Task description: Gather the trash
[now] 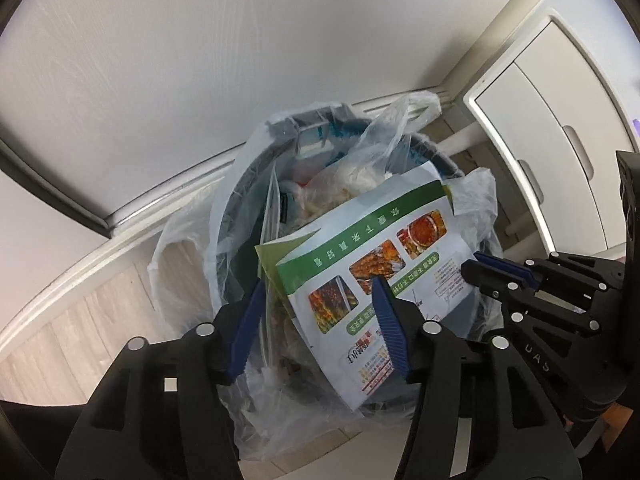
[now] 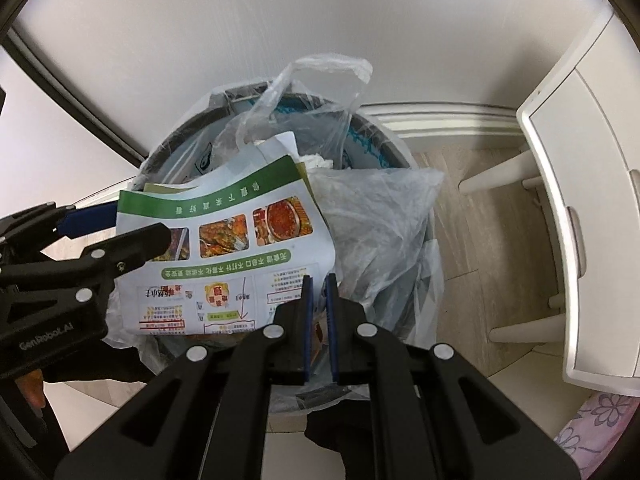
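A grey trash bin [image 1: 236, 196] [image 2: 384, 136] lined with a clear plastic bag [image 1: 188, 236] [image 2: 376, 216] stands against a white wall, full of rubbish. A white and green food flyer [image 1: 372, 256] [image 2: 240, 248] lies across its top. My left gripper [image 1: 320, 300] [image 2: 132, 224] is open, its fingers straddling the flyer's near left part. My right gripper [image 2: 319, 284] [image 1: 476, 268] is nearly closed at the flyer's right edge; a narrow gap shows between its pads, and whether it pinches the paper is unclear.
A white cabinet [image 1: 560, 136] [image 2: 580, 208] on legs stands to the right of the bin. A white baseboard [image 1: 120, 236] [image 2: 440, 116] runs behind it. Pale wood floor [image 2: 480, 240] lies between bin and cabinet.
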`<state>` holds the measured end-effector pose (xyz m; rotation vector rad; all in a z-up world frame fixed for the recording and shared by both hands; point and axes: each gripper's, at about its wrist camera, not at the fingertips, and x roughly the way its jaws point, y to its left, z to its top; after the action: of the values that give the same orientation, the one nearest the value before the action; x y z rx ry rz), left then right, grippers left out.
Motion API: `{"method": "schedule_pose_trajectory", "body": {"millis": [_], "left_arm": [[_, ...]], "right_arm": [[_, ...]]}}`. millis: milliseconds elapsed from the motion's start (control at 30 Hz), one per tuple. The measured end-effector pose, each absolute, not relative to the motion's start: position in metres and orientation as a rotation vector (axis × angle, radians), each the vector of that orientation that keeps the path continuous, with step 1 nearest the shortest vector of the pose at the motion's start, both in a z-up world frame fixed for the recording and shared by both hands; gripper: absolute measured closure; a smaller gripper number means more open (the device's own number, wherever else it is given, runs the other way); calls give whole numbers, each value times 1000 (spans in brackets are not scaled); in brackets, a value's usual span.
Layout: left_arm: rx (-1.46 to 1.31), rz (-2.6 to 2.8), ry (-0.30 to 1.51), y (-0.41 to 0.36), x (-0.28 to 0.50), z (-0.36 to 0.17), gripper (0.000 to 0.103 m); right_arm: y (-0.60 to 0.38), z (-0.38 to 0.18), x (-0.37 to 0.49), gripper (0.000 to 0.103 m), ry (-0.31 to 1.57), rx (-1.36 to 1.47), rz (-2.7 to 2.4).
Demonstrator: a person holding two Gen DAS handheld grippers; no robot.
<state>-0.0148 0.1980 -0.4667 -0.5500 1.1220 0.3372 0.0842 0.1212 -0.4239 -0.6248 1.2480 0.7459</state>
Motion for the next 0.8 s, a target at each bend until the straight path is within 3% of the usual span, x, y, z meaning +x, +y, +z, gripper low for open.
{"method": "schedule_pose_trajectory", "body": {"millis": [67, 100, 133, 200, 300, 367, 800], "left_arm": [[-553, 348, 1111, 200, -17, -464, 39], [-557, 353, 1106, 200, -17, -462, 38], [-558, 361, 1100, 201, -18, -461, 33], [-565, 369, 1088, 203, -20, -458, 28], [-560, 377, 1074, 205, -22, -452, 18], [-543, 387, 1069, 205, -24, -448, 7], [-527, 405, 966, 206, -31, -417, 6]], "right_arm": [[122, -421, 81, 72, 1230, -635, 744], [122, -420, 79, 54, 1219, -639, 742], [123, -418, 78, 45, 1212, -638, 741], [123, -415, 77, 37, 1196, -633, 740], [120, -407, 75, 14, 1158, -634, 728], [116, -400, 76, 12, 1133, -617, 724], [97, -358, 72, 7, 1024, -494, 660]]}}
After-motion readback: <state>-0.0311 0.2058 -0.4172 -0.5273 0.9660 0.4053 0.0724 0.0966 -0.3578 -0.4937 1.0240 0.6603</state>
